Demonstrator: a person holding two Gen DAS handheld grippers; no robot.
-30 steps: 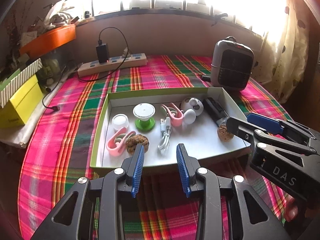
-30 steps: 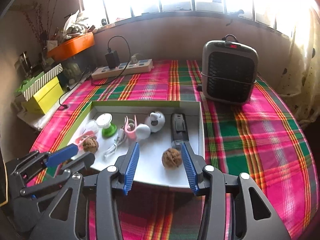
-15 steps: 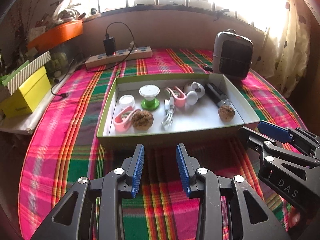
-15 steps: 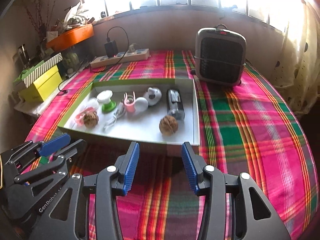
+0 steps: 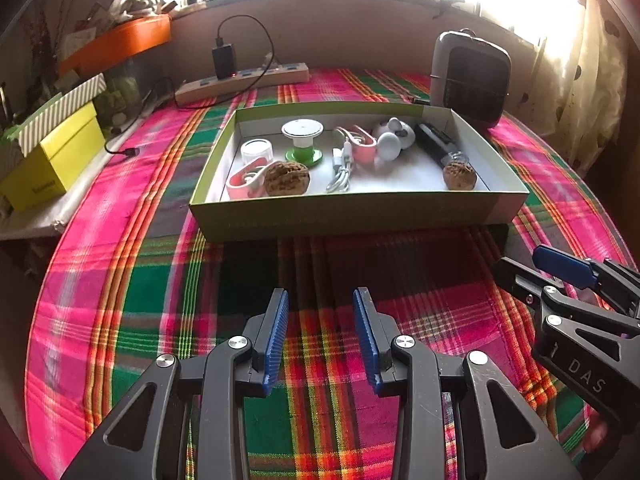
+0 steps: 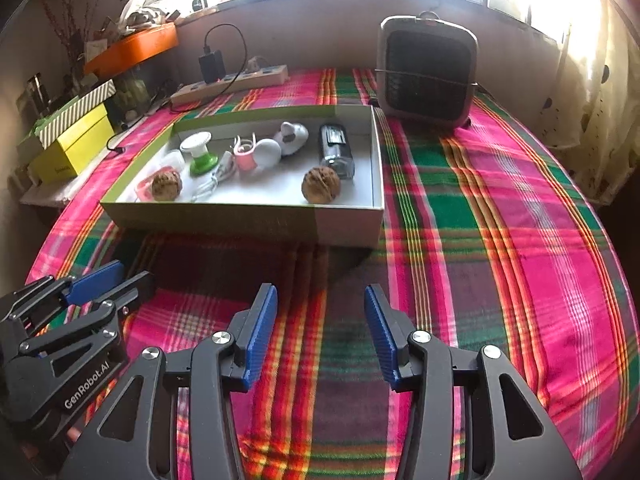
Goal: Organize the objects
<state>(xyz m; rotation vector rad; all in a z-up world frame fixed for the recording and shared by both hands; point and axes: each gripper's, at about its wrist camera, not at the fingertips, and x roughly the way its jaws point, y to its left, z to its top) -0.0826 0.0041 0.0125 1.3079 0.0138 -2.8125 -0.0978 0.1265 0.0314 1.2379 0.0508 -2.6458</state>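
Green-walled box point(image 5: 344, 216) lies beyond both grippers' empty fingers point(image 5: 276, 328).

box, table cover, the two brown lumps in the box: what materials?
Box: looks like matte cardboard, green outside, white inside, with thin folded walls. Table cover: woven plaid fabric with visible stripes and soft wrinkles. Brown lumps: probably walnuts, given the hard, ridged, dull shells.

Left claw point(image 5: 320, 336) and right claw point(image 6: 320, 332): each has 2 black plastic fingers with triangular cut-outs, silver round screw heads at the pivots, and ribbed blue pads point(image 5: 276, 336) on the inner faces. White lettering marks the bodies: "GenRobot.AI" on the left claw, "DAS" on the right.
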